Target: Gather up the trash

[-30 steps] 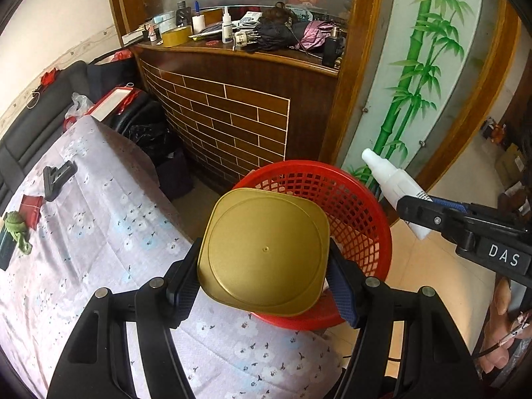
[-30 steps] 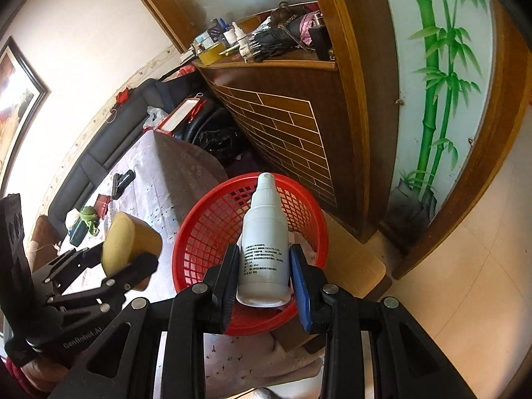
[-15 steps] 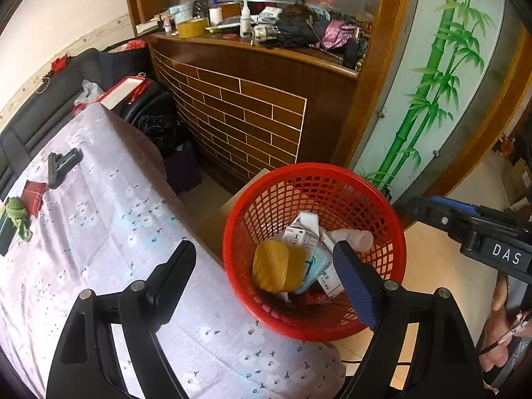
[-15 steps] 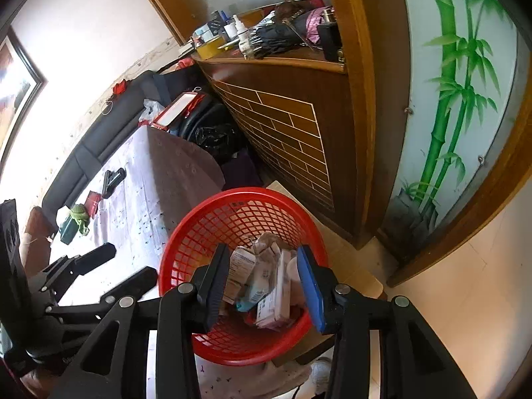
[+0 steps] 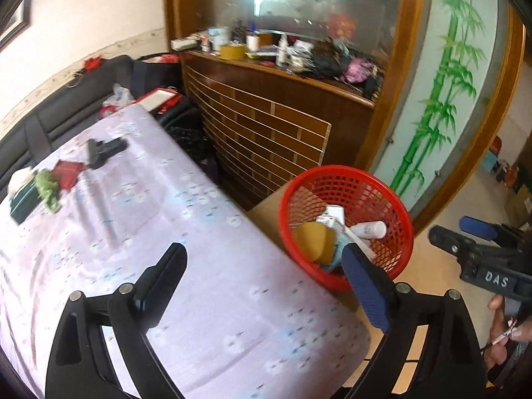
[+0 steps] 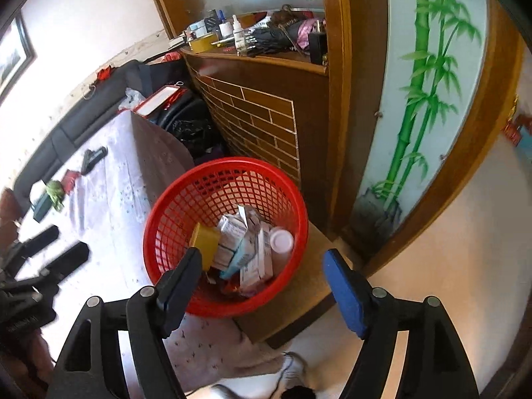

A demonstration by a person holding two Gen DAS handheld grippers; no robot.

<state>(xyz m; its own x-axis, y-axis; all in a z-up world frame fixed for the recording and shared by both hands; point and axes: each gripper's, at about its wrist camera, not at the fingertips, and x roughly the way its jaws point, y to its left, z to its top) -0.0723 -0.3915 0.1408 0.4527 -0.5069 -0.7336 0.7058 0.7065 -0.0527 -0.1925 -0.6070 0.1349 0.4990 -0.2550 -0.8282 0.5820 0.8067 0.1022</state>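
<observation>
Both my grippers hang empty with jaws spread wide: the left gripper over the floral-clothed desk, the right gripper above the red plastic mesh basket. A second ago they held the gold square tin and white plastic bottle; both now lie in the basket among cartons. My worry: the basket sits at the desk's corner, so a careless swing back could knock it off.
</observation>
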